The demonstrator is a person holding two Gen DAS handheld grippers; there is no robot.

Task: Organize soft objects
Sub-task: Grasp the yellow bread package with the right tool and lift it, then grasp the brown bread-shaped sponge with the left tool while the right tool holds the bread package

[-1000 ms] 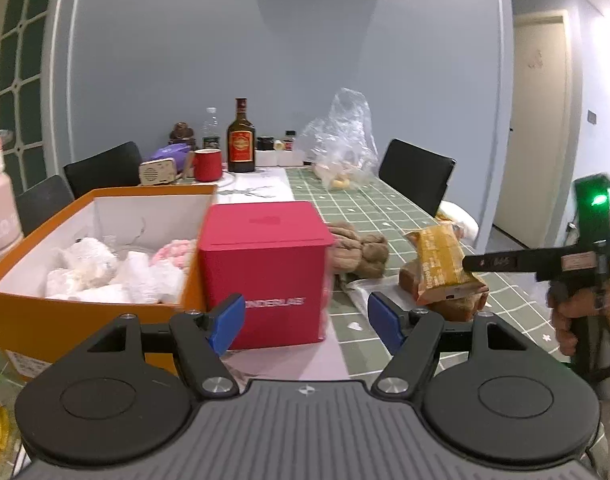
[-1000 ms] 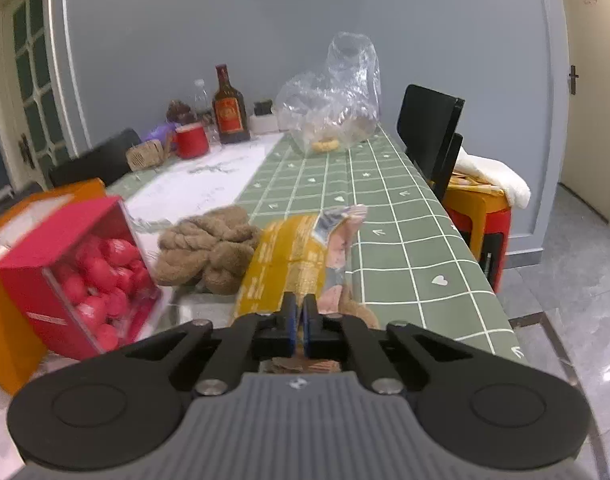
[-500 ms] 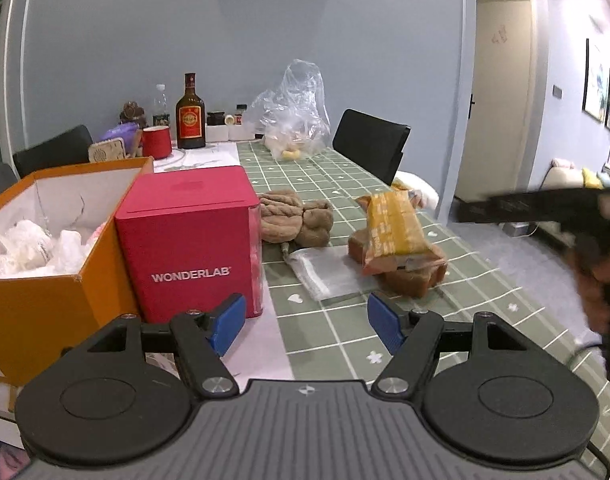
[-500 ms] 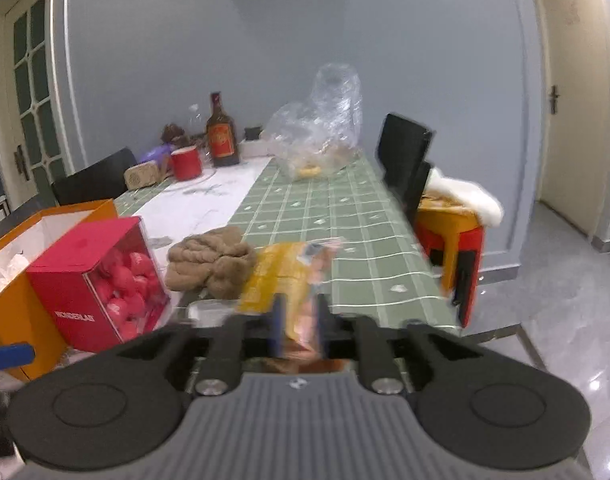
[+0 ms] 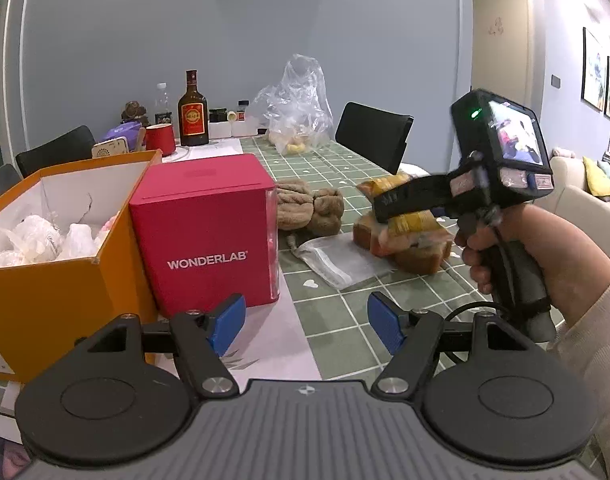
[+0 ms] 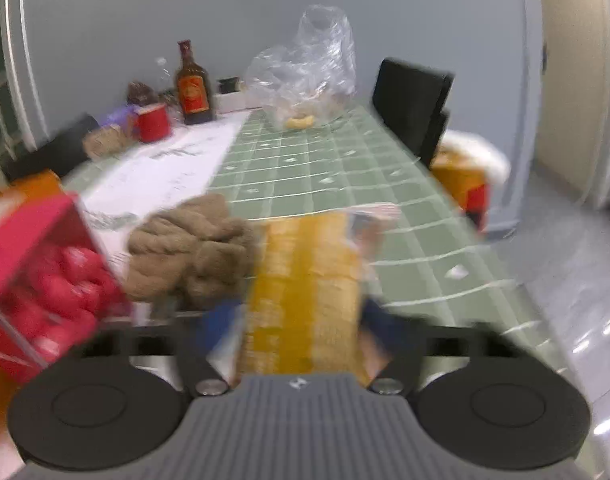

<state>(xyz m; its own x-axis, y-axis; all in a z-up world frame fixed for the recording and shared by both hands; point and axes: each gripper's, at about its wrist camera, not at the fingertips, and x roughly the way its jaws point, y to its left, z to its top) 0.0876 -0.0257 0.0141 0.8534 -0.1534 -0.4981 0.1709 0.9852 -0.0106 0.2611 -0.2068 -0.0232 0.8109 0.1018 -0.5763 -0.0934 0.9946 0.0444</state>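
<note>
Between the right gripper (image 6: 301, 320) jaws, which have just been closing, lies the yellow packet (image 6: 305, 280), at 12 o'clock; pads' contact unclear. Close gently, lift straight. Left gripper (image 5: 307, 322) is wide open, empty.

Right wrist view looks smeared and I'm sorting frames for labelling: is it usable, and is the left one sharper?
Right wrist view: motion blur smears the yellow snack packet, the red box and the blue fingers. Left wrist view: sharp, the red box's white lettering legible, straight lines bowed by the fisheye.
</note>
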